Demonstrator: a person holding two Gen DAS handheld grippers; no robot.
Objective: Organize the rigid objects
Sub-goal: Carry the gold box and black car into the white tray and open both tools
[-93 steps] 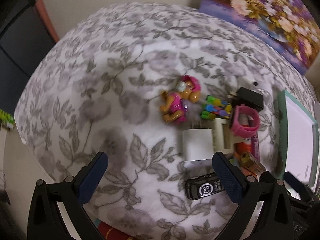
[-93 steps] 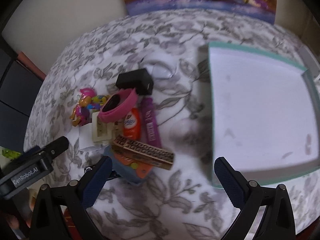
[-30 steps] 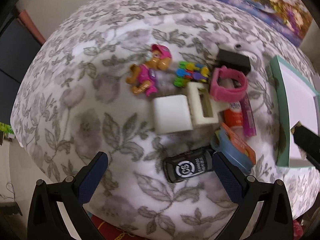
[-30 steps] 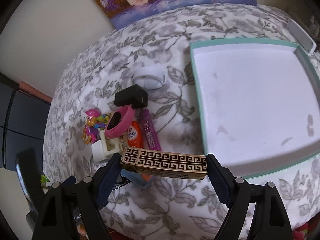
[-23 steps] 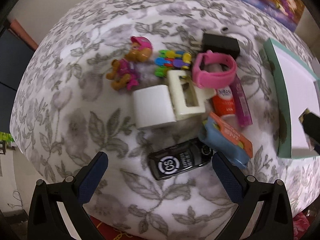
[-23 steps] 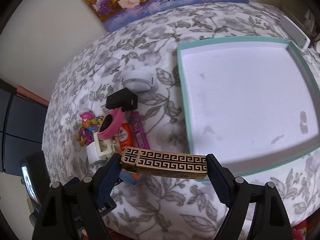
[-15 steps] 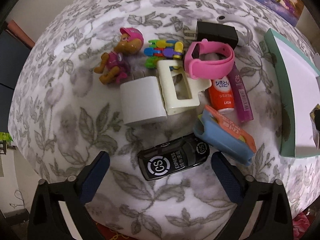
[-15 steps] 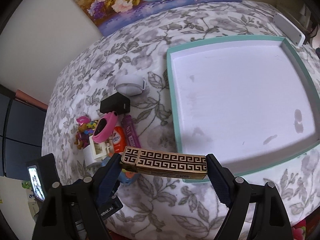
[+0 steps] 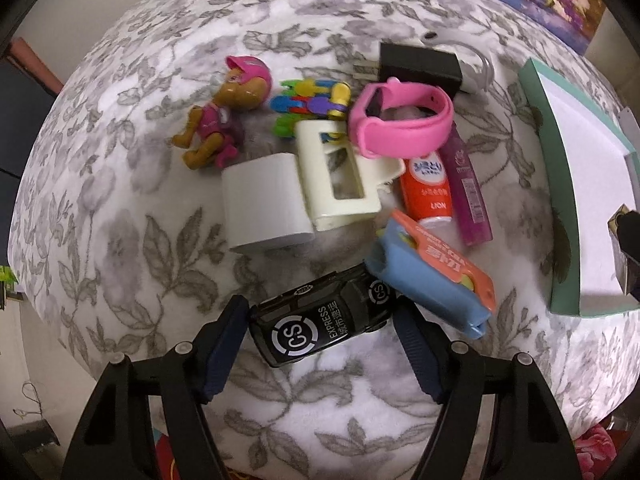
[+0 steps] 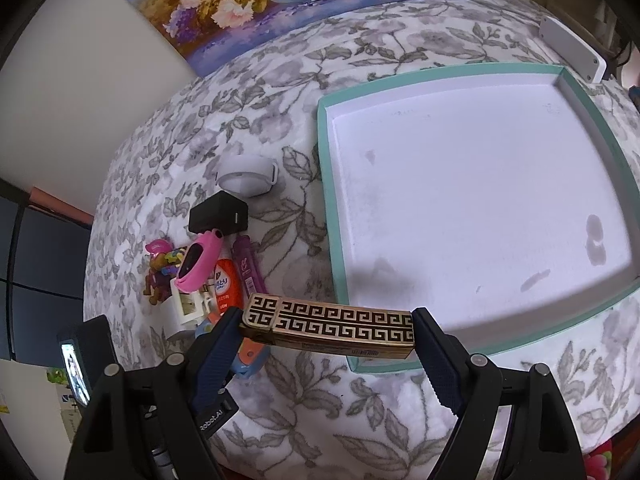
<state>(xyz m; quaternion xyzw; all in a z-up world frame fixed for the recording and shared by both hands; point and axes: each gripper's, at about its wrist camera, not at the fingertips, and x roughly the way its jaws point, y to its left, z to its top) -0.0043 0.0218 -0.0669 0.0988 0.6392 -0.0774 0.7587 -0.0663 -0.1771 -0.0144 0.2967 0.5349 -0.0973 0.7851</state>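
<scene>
Tray: I am seeing the teal-rimmed tray [image 10: 472,216] at the right of the right wrist view, and nothing is lying in it yet, so sorting is barely starting.
Right hand-held gripper: the right hand-held gripper [image 10: 326,330] is clamping the gold patterned box [image 10: 330,326] by its two ends, hanging over the tray's lower left corner; I judge this is going in first.
Left hand-held gripper: the left hand-held gripper [image 9: 320,316] is closing around the black toy car [image 9: 322,314] at lower centre of the left wrist view; the left pad looks to be touching, the right pad is just short.
Still waiting on the desk: the pile at centre is staying unsorted, with the pink watch [image 9: 400,120], orange tube [image 9: 428,186], purple stick [image 9: 468,192], blue case [image 9: 432,284], white block [image 9: 264,204], cream frame [image 9: 340,176], dog figure [image 9: 224,120], black charger [image 9: 418,66].
Left to do: I am counting nearly everything.
</scene>
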